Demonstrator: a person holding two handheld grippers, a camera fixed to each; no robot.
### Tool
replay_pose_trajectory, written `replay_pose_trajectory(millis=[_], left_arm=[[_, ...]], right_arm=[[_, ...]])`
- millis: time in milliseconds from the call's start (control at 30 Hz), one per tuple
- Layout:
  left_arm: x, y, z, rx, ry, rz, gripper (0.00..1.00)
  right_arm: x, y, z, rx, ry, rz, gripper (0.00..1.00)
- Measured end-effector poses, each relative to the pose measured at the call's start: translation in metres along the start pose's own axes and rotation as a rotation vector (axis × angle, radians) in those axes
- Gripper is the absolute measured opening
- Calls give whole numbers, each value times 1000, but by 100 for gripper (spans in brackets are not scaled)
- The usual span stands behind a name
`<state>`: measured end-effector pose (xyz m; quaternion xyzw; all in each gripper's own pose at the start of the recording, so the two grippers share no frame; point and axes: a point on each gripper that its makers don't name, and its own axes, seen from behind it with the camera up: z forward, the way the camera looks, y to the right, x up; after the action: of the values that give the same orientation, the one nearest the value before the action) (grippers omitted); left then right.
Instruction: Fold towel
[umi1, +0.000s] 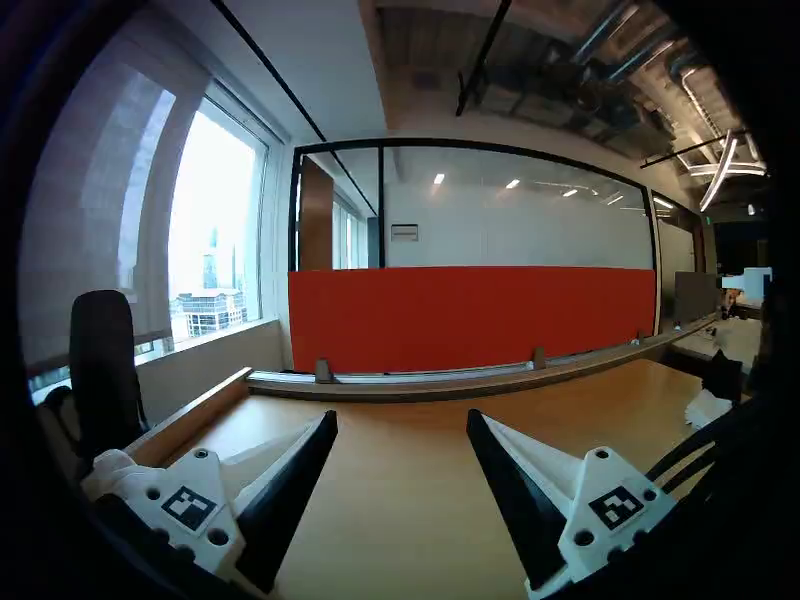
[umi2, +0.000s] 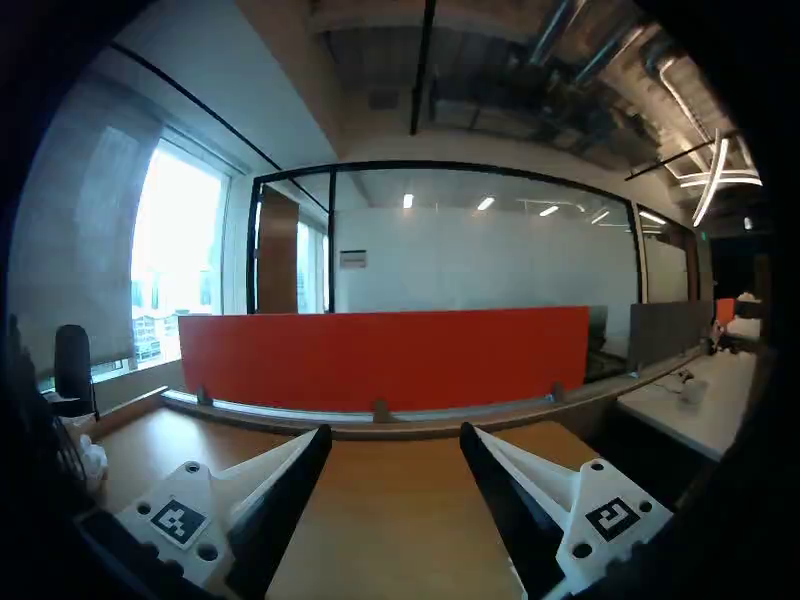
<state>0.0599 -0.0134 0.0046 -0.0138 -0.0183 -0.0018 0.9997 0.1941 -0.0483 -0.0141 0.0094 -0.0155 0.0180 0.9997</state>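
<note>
Left gripper view, read left to right: a dark chair (umi1: 100, 370) stands at the far left against a bright window (umi1: 215, 240) with city buildings beyond. Next comes my left gripper (umi1: 400, 420), its two fingers spread well apart with nothing between them, held above a bare wooden desk (umi1: 410, 500). Behind the desk's far edge runs a red divider (umi1: 470, 318), and above it a glass wall (umi1: 500, 210) with ceiling lights showing through. At the desk's right edge sits a small white-and-black shape (umi1: 712, 395), too small to identify. Right gripper view, same order: the chair (umi2: 72, 370) appears small at the far left, with the window (umi2: 175, 260) just beside it. My right gripper (umi2: 395, 432) is likewise spread wide, fingers apart and gripping nothing, over the same wooden desk (umi2: 400, 520). The divider (umi2: 385, 358) spans the middle ground, with the glass wall (umi2: 480, 250) behind it. A white desk (umi2: 700, 400) lies to the right, past a gap from the wooden one. Both grippers point level toward the divider. Towel: I cannot tell where it lies from either view; the desk surface between each pair of fingers is plain wood.
</note>
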Motion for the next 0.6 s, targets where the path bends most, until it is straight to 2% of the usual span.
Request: replay_pose_trajectory(millis=[400,600], left_arm=[[-21,-3,-1,18,38,0,96],[-34,0,-2,21,52,-8,96]], right_arm=[[0,-9,-7,0,8,-2,99],[-3,-11,-8,1,11,1,99]])
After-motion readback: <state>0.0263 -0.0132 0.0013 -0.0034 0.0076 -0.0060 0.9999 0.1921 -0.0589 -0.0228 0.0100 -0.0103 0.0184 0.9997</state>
